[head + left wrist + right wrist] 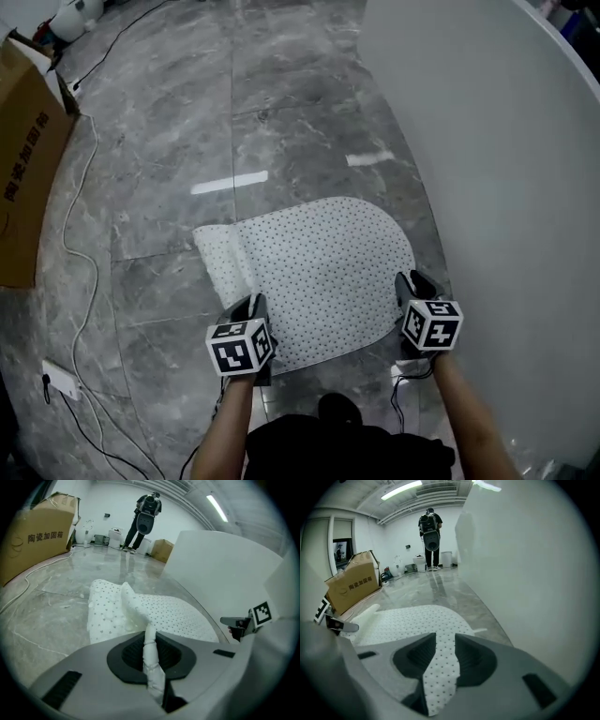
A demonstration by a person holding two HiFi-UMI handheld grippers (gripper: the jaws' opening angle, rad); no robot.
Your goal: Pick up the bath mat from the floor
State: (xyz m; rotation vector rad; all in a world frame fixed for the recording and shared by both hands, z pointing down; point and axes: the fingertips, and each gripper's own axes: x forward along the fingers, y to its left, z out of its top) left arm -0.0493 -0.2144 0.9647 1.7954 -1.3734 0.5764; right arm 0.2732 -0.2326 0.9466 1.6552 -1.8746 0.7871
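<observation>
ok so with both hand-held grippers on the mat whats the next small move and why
Probably raise both together. The left hand-held gripper is shut on a bunched near corner of the bath mat, the right hand-held gripper looks clamped on the other near corner, yet most of the mat lies flat on the floor.

A bare test hall. Grey marble floor tiles (169, 122) carry a loose white cable (66, 234); a brown cardboard box (23, 159) stands at nine o'clock.

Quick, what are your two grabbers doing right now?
Left gripper: closed, pinching a bunched edge of the bath mat.
Right gripper: closed on the mat's other near edge.
</observation>
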